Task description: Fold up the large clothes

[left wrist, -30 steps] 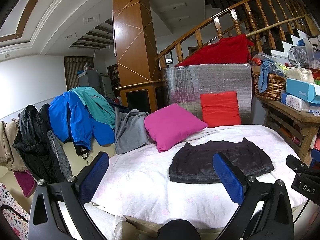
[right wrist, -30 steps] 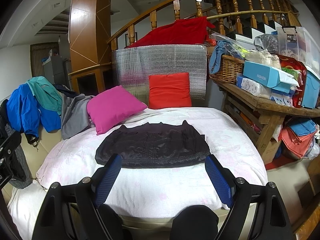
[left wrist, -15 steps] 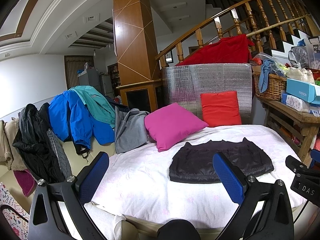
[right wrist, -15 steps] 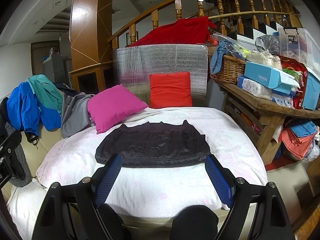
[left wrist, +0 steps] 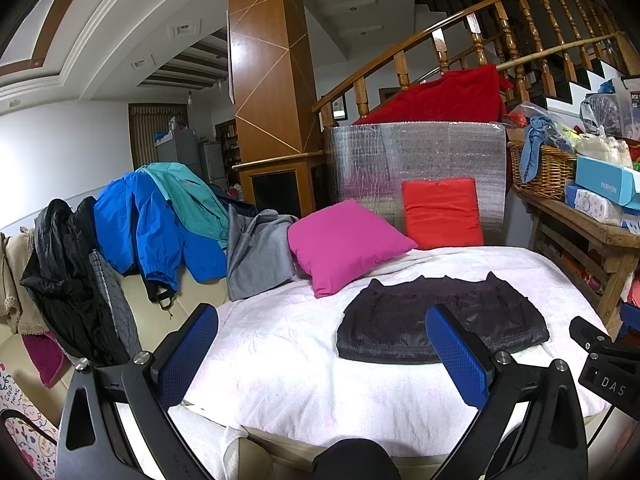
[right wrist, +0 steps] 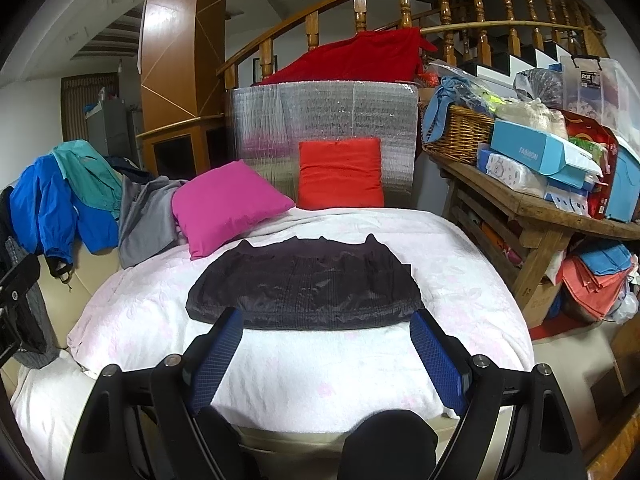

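A dark folded garment (left wrist: 440, 320) lies flat on the white-covered bed (left wrist: 280, 360); it also shows in the right wrist view (right wrist: 308, 284) on the bed (right wrist: 460, 264). My left gripper (left wrist: 322, 328) is open and empty, held short of the bed's near edge, left of the garment. My right gripper (right wrist: 326, 328) is open and empty, just in front of the garment's near edge, not touching it.
A pink pillow (left wrist: 344, 240) and a red pillow (left wrist: 440, 212) sit at the bed's back. Blue, teal, grey and black jackets (left wrist: 152, 220) hang over a sofa at left. A cluttered wooden table (right wrist: 540, 204) stands at right, with a basket (right wrist: 456, 128).
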The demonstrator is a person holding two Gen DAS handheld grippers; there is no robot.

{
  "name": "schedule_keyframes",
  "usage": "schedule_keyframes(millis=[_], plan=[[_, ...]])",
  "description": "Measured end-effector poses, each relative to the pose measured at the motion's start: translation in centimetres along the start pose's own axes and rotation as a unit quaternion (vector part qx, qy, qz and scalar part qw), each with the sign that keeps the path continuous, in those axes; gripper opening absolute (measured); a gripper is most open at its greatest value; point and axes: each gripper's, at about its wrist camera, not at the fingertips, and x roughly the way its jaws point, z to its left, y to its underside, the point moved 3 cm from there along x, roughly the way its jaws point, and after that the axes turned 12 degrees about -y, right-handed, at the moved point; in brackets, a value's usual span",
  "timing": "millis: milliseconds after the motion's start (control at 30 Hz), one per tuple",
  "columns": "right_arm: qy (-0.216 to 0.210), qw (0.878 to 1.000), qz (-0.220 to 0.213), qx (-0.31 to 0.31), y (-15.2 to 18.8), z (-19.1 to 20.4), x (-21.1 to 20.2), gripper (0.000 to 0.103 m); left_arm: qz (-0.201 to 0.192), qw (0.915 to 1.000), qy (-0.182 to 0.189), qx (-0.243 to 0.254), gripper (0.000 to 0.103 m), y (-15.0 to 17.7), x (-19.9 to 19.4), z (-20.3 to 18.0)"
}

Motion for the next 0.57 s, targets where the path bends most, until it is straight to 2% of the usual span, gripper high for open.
schedule_keyframes(millis=[267,367,467,567], plan=[[0.010,1.000,0.017,0.003,-1.0,-1.9,2.8,0.088,0.027,0.9996,0.005,0.000,0.103,0.2,3.3,-1.6],[0.021,1.000,0.020,0.007,-1.8,-3.6,4.0,0.088,0.042,0.9987,0.029,0.004,0.103,0.3,5.7,-3.1],[0.034,0.999,0.023,0.019,-2.9,-6.6,5.7,0.088,0.050,0.9976,0.048,0.002,0.103,0.2,9.0,-3.9],[0.053,0.996,0.025,0.064,-4.2,-12.5,8.9,0.088,0.082,0.9961,0.031,-0.010,0.103,0.5,15.1,-3.7]])
